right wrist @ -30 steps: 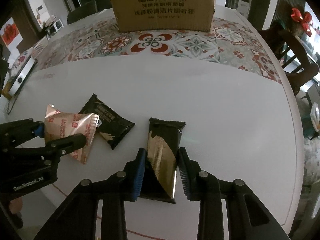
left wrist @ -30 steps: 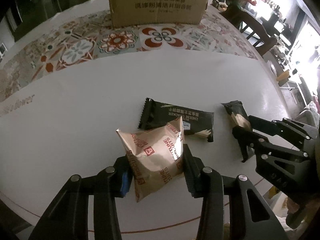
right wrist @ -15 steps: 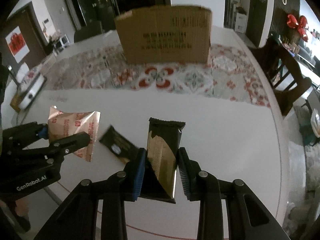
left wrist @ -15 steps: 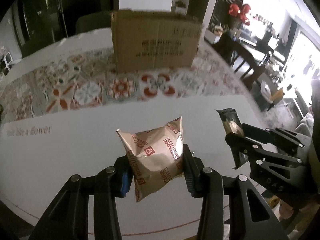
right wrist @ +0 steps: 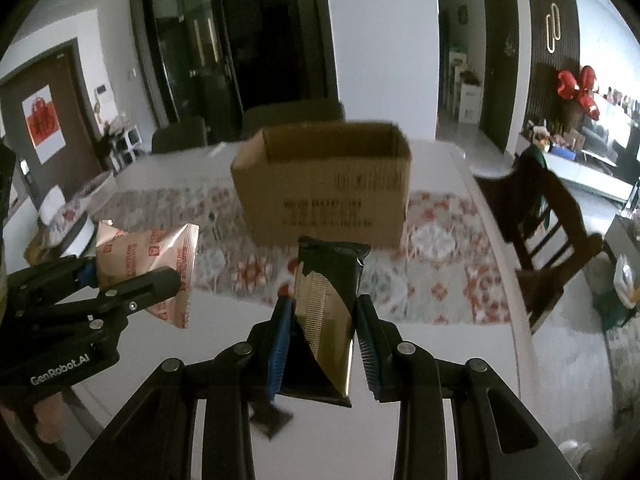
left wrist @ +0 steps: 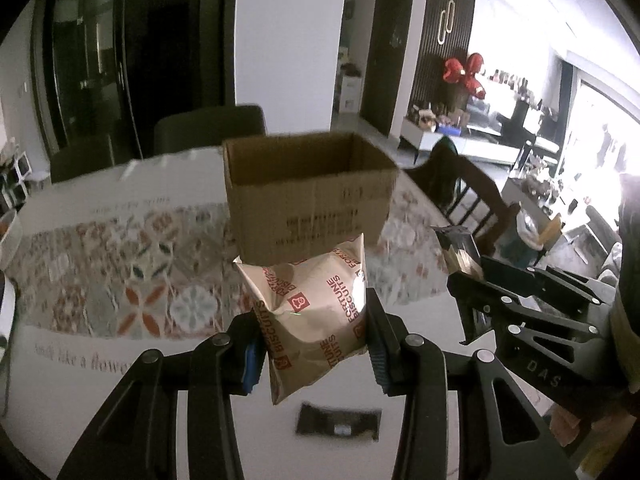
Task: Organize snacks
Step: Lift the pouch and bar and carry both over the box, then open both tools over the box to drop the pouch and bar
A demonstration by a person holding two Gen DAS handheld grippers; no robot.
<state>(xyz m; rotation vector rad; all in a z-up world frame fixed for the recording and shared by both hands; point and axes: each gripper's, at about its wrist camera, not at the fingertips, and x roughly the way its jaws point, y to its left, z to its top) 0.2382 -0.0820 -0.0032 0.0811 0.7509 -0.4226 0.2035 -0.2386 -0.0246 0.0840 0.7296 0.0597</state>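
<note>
My left gripper is shut on a beige biscuit packet with red print, held in the air above the white table. My right gripper is shut on a black and gold snack bar, also lifted. Each gripper shows in the other's view: the right one with its bar at the right, the left one with the beige packet at the left. An open cardboard box stands ahead on the patterned runner. A black packet lies on the table below.
A patterned runner crosses the table under the box. Dark chairs stand behind the table and a wooden chair at its right side. Part of another dark packet shows beneath my right fingers. A bowl sits far left.
Both grippers have risen with their packets and tilted up, so the box's open top and the room behind now show. The black packet on the table has dropped toward the bottom of the views.
</note>
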